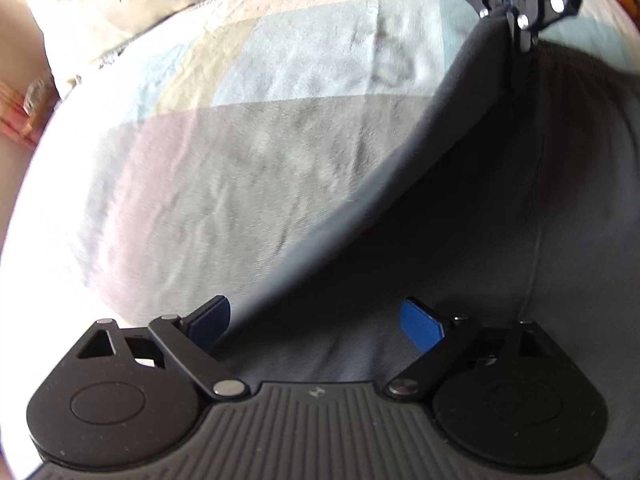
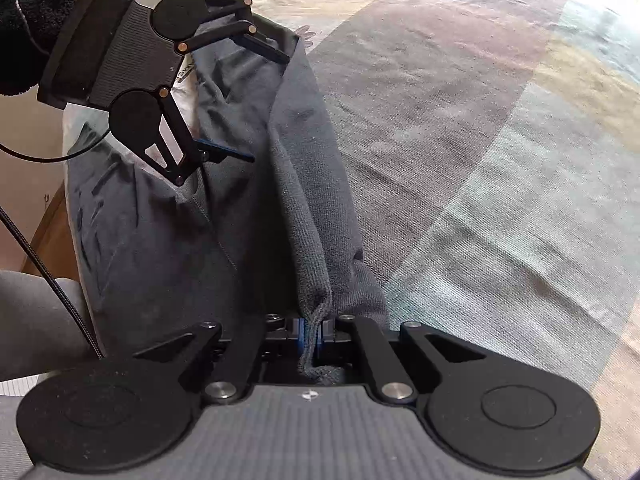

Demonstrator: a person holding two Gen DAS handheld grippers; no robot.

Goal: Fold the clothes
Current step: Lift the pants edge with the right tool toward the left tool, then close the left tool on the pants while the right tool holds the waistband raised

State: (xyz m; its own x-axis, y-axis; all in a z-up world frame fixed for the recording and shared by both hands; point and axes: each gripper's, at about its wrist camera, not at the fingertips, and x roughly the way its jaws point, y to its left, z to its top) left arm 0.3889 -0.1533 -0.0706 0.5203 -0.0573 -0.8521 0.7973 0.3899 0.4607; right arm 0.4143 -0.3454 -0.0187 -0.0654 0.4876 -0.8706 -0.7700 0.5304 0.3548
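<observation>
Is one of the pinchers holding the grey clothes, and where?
Yes. The right gripper pinches the grey garment by a bunched edge at its end. The left gripper is open, holding nothing.

My left gripper [image 1: 316, 322] is matte black, with two round discs either side of a grey ribbed plate at the bottom of the frame, silver pivot screws, and blue pads [image 1: 422, 326] on the fingers. My right gripper [image 2: 308, 334] is built the same. At upper left of the right wrist view, my fuzzy black sleeve [image 2: 24, 20] shows, and a thin black cable [image 2: 52, 280] runs down the left edge.
</observation>
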